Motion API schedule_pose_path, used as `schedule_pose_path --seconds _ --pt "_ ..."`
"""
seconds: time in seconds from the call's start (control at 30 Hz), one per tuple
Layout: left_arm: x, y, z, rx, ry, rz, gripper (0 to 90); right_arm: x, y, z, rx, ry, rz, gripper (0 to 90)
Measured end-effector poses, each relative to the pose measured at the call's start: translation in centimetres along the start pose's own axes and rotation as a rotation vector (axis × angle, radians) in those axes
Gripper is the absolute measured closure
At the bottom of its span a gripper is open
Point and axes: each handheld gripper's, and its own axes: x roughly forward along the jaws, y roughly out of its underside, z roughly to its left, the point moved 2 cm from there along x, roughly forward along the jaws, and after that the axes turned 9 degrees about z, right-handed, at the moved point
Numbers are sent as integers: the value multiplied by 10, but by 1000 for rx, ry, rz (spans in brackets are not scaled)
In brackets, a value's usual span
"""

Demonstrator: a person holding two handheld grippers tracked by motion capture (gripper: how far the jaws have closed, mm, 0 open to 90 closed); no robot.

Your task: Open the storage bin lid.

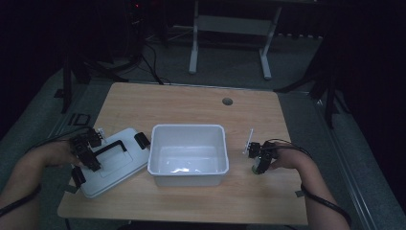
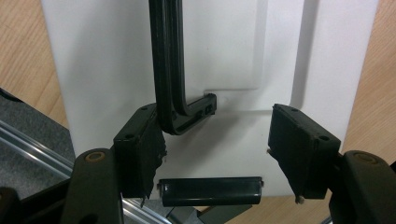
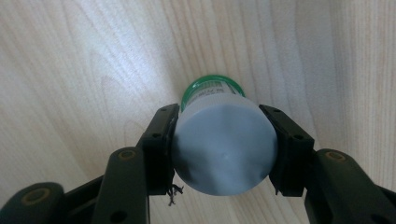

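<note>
Dim room, wooden table (image 1: 191, 103). White open bin (image 1: 187, 154) sits mid-table, nothing that I can make out inside it.

My left gripper (image 1: 87, 152) hangs over the white lid (image 1: 115, 163), which lies flat on the table at the bin's 9 o'clock, its near corner touching or almost touching the bin's wall. In the left gripper view my jaws stand wide apart above the lid (image 2: 233, 56); the black handle (image 2: 170, 70) runs from 12 o'clock down to a bend just beside the left-hand jaw, and I cannot tell if that jaw touches it. A black latch (image 2: 210, 191) sits on the lid's edge at 6 o'clock, between the jaws. In the high view another black latch (image 1: 142, 140) shows on the lid's end toward the bin.

My right gripper (image 1: 258, 155) is at the bin's 3 o'clock, apart from it, low over the table. In the right gripper view both jaws are clamped on a small bottle (image 3: 224, 147), pale grey end toward the camera, green band (image 3: 205, 86) at its far end (label print there too blurred to read). The bottle (image 1: 258, 165) seems to point down at the bare wood (image 3: 93, 70), though whether it touches is unclear.
</note>
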Motion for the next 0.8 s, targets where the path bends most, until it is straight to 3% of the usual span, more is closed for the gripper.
schedule_pose_path --seconds 0.23,0.37,0.67,0.8 --pt "-3 0 -1 1 -1 -6 350 -1 3 7 -92 12 0 500" --pt "-4 -1 -2 5 -3 -4 351 -4 5 12 -146 54 -4 500" --pt "-5 -1 -2 6 -4 -2 351 -13 9 23 -217 93 21 500" --pt "-6 -1 -3 8 -6 -1 350 -22 11 27 -222 93 8 501"
